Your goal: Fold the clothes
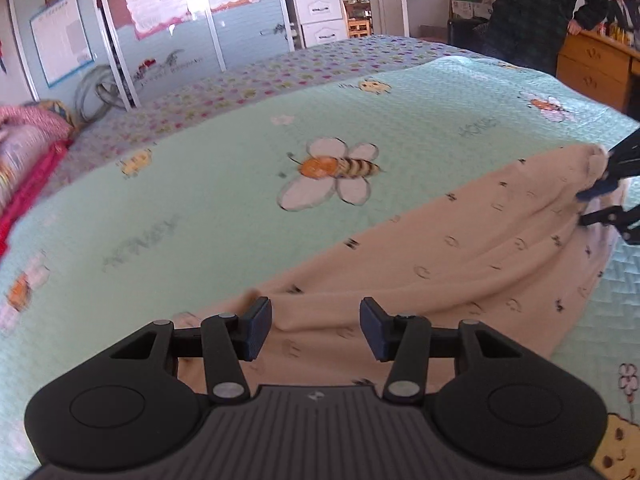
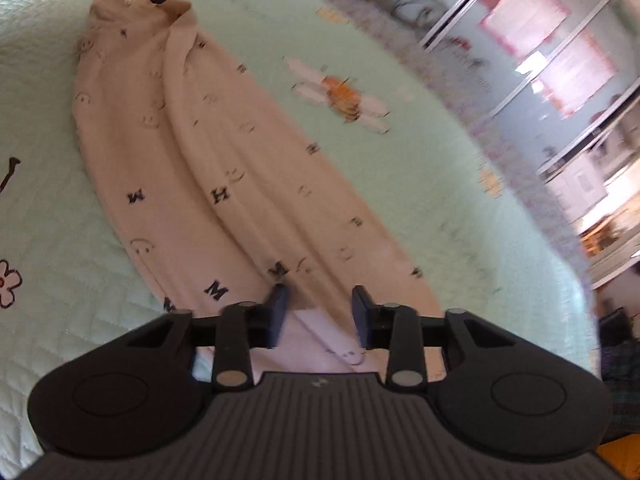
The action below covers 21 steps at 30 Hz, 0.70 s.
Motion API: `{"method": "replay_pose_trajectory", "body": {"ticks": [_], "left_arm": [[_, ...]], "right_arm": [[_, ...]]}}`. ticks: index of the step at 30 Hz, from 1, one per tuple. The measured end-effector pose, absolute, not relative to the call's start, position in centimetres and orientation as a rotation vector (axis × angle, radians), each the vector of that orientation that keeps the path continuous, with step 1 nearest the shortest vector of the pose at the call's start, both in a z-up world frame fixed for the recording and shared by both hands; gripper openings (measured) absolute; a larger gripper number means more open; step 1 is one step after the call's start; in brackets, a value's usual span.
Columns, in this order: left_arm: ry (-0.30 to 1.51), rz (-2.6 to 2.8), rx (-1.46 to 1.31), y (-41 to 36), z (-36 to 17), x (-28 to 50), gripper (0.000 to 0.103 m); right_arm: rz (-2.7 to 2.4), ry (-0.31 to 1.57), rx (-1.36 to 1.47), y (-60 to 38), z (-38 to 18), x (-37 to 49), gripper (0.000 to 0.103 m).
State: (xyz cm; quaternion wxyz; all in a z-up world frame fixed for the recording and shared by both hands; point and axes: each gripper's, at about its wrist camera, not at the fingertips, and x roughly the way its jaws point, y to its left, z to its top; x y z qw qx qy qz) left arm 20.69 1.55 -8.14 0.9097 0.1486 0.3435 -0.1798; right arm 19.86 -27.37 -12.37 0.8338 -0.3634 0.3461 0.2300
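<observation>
Here mint bee quilt (image 1: 200, 208) under beige garment (image 2: 192, 128), wardrobe (image 1: 160, 20) behind

This looks like a home bedroom: a bed (image 1: 200, 208) with bee-print cover, a wardrobe (image 1: 160, 40) far left, a wooden desk (image 1: 592, 68) far right.
</observation>
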Motion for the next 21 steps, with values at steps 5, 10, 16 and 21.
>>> {"method": "replay_pose_trajectory", "body": {"ticks": [5, 10, 16, 21], "left_arm": [[0.736, -0.395, 0.293, 1.1, -9.6, 19.8, 0.052], [0.734, -0.4, 0.263, 0.5, -9.7, 20.0, 0.052], [0.744, -0.397, 0.221, 0.9, -9.7, 19.4, 0.052], [0.75, -0.389, 0.16, 1.8, -9.7, 17.9, 0.052]], "right_arm": [[0.54, 0.766, -0.804, -27.6, -12.4, 21.2, 0.003], [0.443, 0.714, -0.691, -29.0, -10.4, 26.5, 0.002], [0.312, 0.759, -0.491, -30.4, -10.6, 29.2, 0.047], [0.378, 0.674, -0.413, -28.4, -8.8, 26.3, 0.05]]}}
